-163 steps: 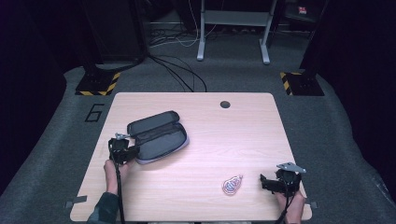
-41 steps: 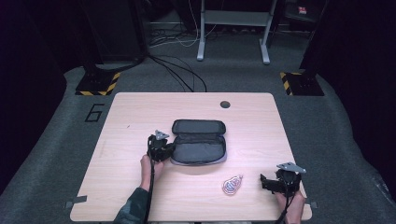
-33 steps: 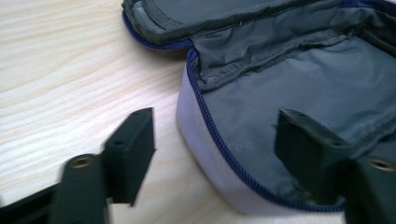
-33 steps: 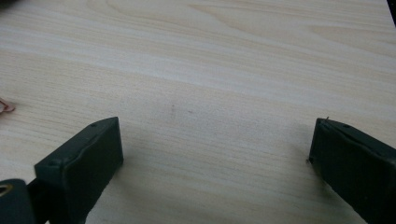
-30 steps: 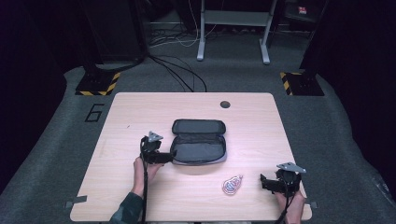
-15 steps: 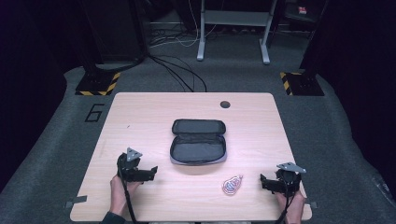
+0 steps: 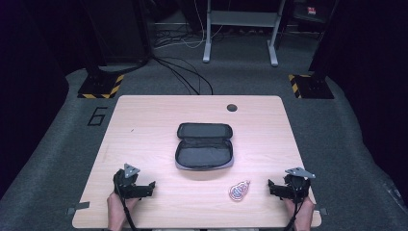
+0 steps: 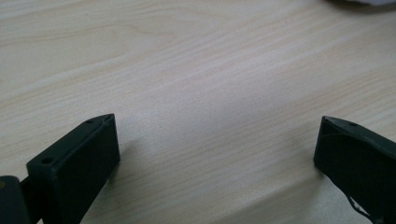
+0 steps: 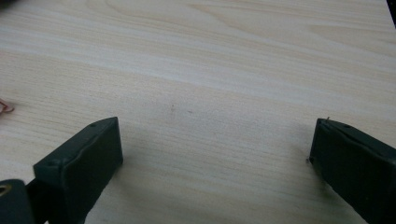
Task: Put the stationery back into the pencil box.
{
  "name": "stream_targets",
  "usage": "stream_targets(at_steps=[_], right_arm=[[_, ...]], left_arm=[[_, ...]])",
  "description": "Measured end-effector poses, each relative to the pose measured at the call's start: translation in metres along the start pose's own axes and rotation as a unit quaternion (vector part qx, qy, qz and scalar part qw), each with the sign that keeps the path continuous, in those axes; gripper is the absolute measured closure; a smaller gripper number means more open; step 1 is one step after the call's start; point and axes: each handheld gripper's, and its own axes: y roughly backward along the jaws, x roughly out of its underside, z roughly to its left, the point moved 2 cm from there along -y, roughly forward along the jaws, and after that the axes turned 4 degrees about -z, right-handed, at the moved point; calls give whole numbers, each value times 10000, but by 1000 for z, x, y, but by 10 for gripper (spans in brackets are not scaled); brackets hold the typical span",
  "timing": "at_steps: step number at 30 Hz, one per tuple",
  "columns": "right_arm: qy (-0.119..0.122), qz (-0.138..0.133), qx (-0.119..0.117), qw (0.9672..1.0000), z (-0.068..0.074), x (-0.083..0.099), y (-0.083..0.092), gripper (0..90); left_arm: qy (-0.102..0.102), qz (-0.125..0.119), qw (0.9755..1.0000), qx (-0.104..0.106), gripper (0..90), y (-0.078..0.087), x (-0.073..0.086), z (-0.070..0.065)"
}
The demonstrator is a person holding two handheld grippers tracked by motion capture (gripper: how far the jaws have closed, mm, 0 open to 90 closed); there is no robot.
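Open black zip case [image 7: 204, 147] lies mid-table, lid flipped toward far edge; small pink coiled item [image 7: 239, 190] just near-right of it. Left gripper [image 7: 144, 186] jaws just been opening, now spread wide over bare wood, nothing between. Right gripper [image 7: 275, 186] jaws apart, empty, close to the pink item. Risk: a low sweep in could shove the case or knock the pink item toward the near edge of the table [image 7: 144, 115]. Free wood on both sides

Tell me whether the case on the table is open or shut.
Open. In the high view the case lies spread flat, lid folded back toward the far edge, the dark inside of both halves facing up. Whether anything is inside, I cannot tell.
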Motion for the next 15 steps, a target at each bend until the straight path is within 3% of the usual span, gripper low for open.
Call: stream_targets(at_steps=[4,10,12,15], right_arm=[[-5,15,33,10000,-1,0,-1,0],[-166,111,153,9997,-1,-2,-1,0],[-249,262,289,9989,2,-2,2,0],[-375,289,45,9989,12,-4,10,0]], left_arm=[[28,-195,9998,-33,0,-1,2,-1],[17,-191,9998,-28,1,-1,3,0],[23,-190,9998,-36,1,-1,3,-1],[22,-190,9998,-35,2,-1,3,-1]])
